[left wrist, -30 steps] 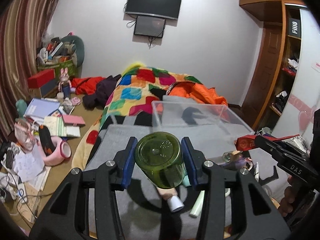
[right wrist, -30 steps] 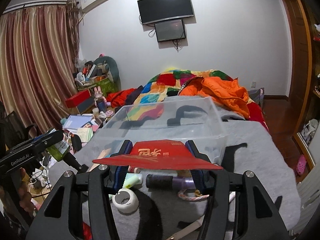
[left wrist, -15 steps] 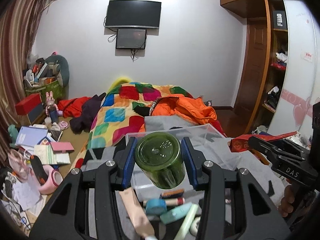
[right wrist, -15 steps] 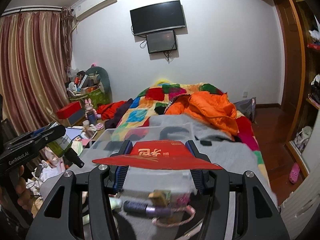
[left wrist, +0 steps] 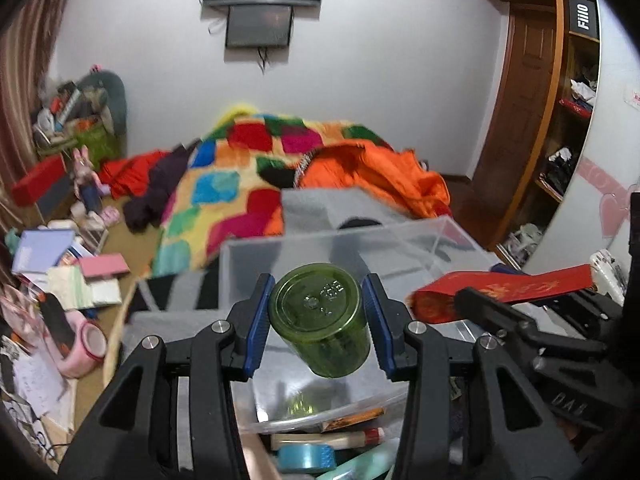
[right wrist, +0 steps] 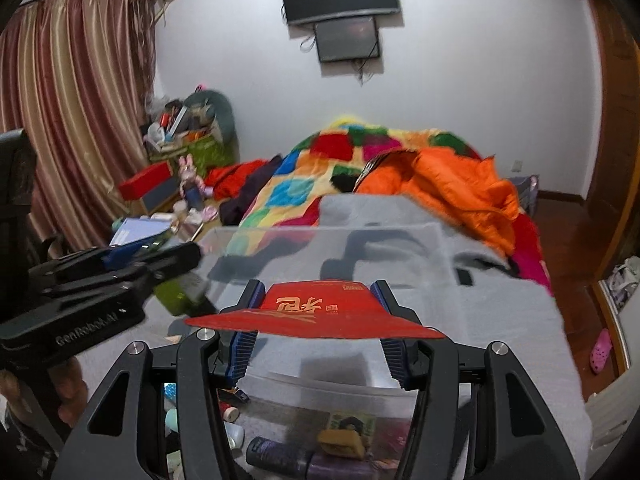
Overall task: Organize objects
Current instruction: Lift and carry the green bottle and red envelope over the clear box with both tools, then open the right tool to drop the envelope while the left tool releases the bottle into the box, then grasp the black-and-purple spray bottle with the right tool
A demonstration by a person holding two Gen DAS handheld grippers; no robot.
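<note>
My left gripper (left wrist: pixel 318 316) is shut on a green bottle (left wrist: pixel 320 320), its base facing the camera, held over the near part of a clear plastic bin (left wrist: pixel 360 240). My right gripper (right wrist: pixel 316 316) is shut on a red envelope (right wrist: pixel 316 314) with gold characters, held flat above the bin's near wall (right wrist: pixel 320 384). The red envelope (left wrist: pixel 500 292) and right gripper also show at the right of the left wrist view. The left gripper and green bottle (right wrist: pixel 176 296) show at the left of the right wrist view.
The bin stands on a grey blanket (right wrist: pixel 500 320) on a bed with a patchwork quilt (right wrist: pixel 312 176) and an orange jacket (right wrist: pixel 460 184). Loose items lie before the bin: a blue tape roll (left wrist: pixel 306 456), tubes, a purple bottle (right wrist: pixel 288 460). Clutter covers the floor at left (left wrist: pixel 60 280).
Both grippers moved forward and down toward the bin with their loads; the bin now lies directly under them. The grippers stand closer together.
</note>
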